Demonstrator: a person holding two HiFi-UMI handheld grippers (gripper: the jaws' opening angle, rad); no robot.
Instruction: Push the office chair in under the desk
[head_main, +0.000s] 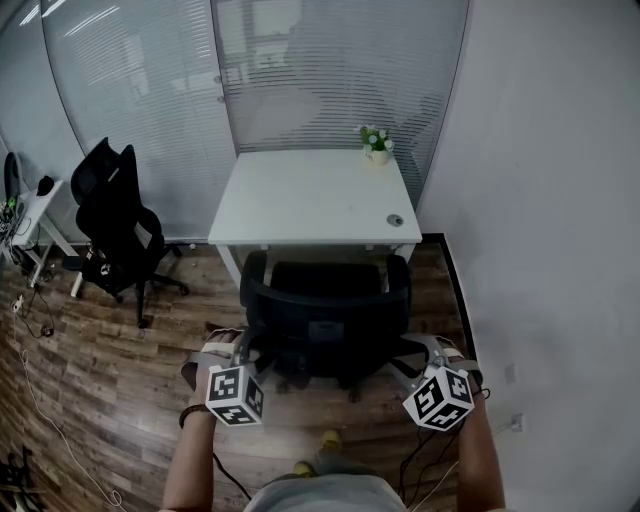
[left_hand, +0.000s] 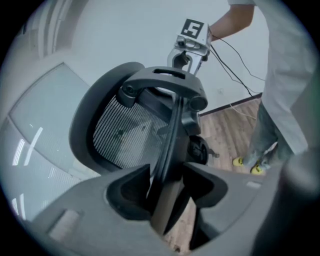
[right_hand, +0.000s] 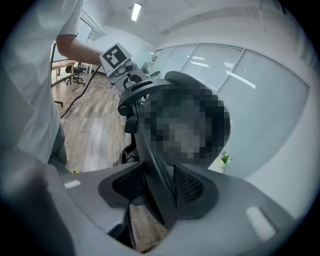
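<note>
Wooden floor (head_main: 100, 380), white desk (head_main: 310, 195) at upper centre, office chair (head_main: 325, 320) just below it, we pinch its backrest edges with left gripper (head_main: 243, 342) and right gripper (head_main: 417, 350).

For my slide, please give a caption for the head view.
The left claw and right claw grip the chair by its back, in front of the desk.

Spare black chair (head_main: 115, 225) left; potted plant (head_main: 376, 143); wood floor (head_main: 110, 400).

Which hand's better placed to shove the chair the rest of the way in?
Neither: left gripper and right gripper clamp opposite sides of the backrest rim, level, chair centred on the desk. Push with both.
</note>
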